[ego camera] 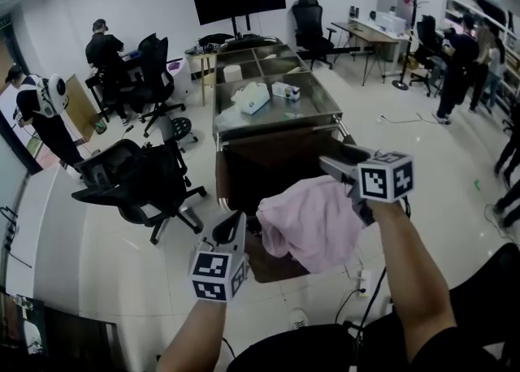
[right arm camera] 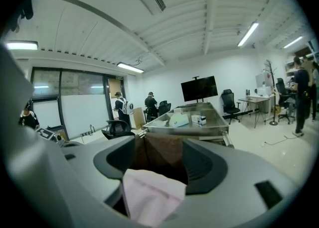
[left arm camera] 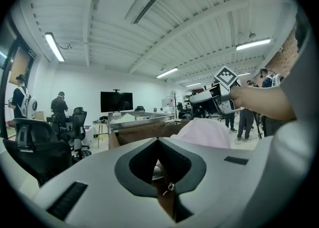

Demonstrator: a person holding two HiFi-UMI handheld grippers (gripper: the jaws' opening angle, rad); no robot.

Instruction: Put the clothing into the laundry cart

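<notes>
right fingers: pads stand wide apart and press on nothing. The pink garment lies loose in the gap and leans on the left pad.
right gripper: the garment is draped off it, not clamped.
left fingers: tips together on the left gripper. A sliver of pale cloth and a small zipper pull show in the slot behind the tips. Can't tell if they are pinched.
left gripper, head view: sits just beside the garment's left edge.
garment location: the pink garment hangs over the near edge of the brown laundry cart. Looks like most of it is not yet down inside.
handling: soft, light and limp with sagging folds. Not fragile. Likely to slide off a smooth open jaw.
hard bit: the zipper could snag on the cart rim.
where to grip: a bunched fold near the top, through several layers, not a single thin edge.
second hold: the left edge, to stop it trailing outside the cart.
beyond: steel table just far of the cart, office chairs to the left.
</notes>
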